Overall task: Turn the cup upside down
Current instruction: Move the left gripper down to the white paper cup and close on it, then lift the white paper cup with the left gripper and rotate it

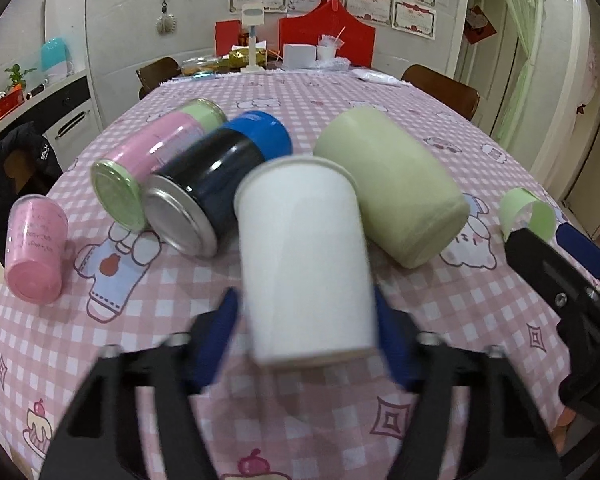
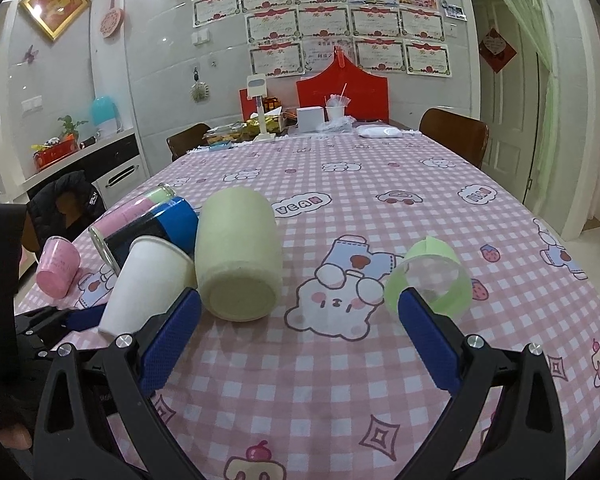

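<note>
My left gripper (image 1: 303, 312) is shut on a white paper cup (image 1: 303, 256), its blue pads on the cup's sides near the base. The cup tilts, rim pointing away toward the far side, base toward me. It also shows in the right wrist view (image 2: 148, 284), held by the left gripper (image 2: 80, 316) just above the cloth. My right gripper (image 2: 300, 312) is open and empty above the checked tablecloth; it also shows in the left wrist view (image 1: 571, 272) at the right edge.
Lying on the pink checked tablecloth (image 2: 339, 380) are a pale green cup (image 2: 236, 256), a black can with blue band (image 1: 220, 180), a pink and green can (image 1: 156, 160), a small pink cup (image 1: 36, 252) and a clear green-banded cup (image 2: 431, 276). Clutter and chairs stand at the far end.
</note>
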Available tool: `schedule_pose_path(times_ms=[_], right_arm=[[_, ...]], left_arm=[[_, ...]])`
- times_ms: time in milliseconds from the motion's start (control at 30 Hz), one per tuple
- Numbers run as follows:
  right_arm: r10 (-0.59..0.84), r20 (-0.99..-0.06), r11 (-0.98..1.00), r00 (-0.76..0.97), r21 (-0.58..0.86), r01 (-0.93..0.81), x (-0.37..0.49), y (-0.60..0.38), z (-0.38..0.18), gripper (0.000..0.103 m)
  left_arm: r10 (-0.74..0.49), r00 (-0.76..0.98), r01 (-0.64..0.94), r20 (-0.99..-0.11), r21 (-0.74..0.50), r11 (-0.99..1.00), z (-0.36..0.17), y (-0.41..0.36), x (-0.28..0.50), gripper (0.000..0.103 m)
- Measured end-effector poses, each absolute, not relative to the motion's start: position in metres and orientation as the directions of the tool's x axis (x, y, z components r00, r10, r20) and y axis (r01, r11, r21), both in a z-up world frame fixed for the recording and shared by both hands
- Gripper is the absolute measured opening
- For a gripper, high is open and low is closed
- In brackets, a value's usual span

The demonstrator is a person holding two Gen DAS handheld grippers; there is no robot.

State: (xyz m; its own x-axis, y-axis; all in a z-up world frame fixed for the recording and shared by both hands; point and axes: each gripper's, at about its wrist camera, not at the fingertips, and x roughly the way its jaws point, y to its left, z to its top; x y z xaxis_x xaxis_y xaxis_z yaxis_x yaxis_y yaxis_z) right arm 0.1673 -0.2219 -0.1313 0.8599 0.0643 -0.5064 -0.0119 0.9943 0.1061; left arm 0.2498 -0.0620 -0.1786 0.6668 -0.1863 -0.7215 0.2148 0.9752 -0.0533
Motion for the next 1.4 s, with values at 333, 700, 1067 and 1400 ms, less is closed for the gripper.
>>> schedule_pose_path(times_ms=[333, 700, 1067, 1400], right_arm=[[0.08, -0.515, 0.995, 0.854, 0.099, -0.033, 0.162, -0.212, -0.132, 0.095], [0.127, -0.507, 0.992, 0.853, 0.078, -0.101, 0.137, -0.181, -0.122, 0.095], [0.153, -0.527, 0.988, 0.836, 0.069, -0.137, 0.131, -0.164, -0.121, 0.095], [0.164, -0.554, 0.986, 0.817, 0.083, -0.141, 0.137, -0.16, -0.129, 0.095]], left_arm=[[-0.186, 0.693, 0.227, -0.696, -0.034, 0.973, -0.169, -0.053, 0.225, 0.059], [-0.17, 0.709, 0.193, -0.684, -0.043, 0.98, -0.16, -0.025, 0.174, 0.059], [-0.192, 0.696, 0.174, -0.692, -0.097, 0.98, -0.158, -0.007, 0.158, 0.059], [-0.218, 0.645, 0.17, -0.732, -0.141, 0.975, -0.173, -0.005, 0.166, 0.059]])
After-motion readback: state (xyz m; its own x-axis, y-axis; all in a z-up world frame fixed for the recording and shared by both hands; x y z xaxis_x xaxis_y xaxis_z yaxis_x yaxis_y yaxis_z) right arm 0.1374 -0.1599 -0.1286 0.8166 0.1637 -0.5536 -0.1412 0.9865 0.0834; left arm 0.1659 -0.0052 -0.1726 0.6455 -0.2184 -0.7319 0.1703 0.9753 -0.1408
